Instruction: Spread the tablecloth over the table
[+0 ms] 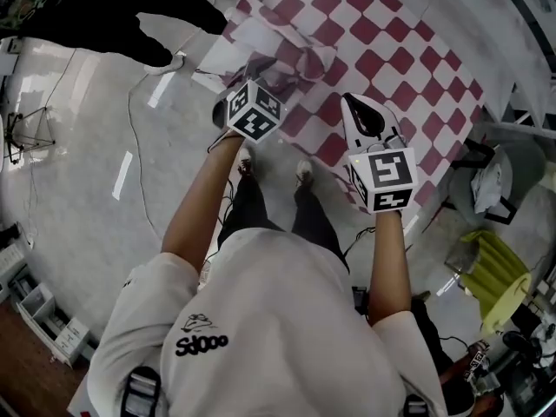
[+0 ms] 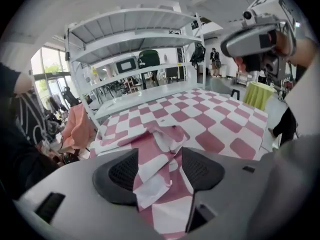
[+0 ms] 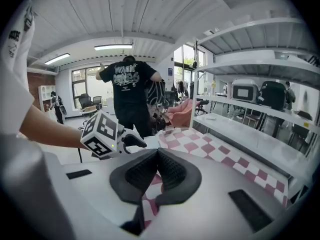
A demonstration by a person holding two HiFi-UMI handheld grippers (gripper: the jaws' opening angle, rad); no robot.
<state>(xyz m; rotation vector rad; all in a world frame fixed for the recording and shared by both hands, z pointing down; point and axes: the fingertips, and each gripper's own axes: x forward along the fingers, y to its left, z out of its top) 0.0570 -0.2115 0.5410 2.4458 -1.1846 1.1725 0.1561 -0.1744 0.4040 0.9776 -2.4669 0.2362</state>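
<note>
Because the red-and-white checked tablecloth (image 1: 373,42) looked thin, light and limp, it lay mostly flat across the table (image 1: 217,59) but bunched into crumpled folds at the near-left corner. The left gripper (image 2: 159,159) stood wide apart, with loose folds between its pads and nothing gripped. The right gripper (image 3: 157,156) was pinched closed on the near edge. The best hold, I judged, was the hem at that bunched corner.

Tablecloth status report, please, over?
Left gripper open, tablecloth loose between jaws. Right gripper shut on tablecloth edge. Tablecloth mostly flat, bunched by left gripper. Person in black close by.
</note>
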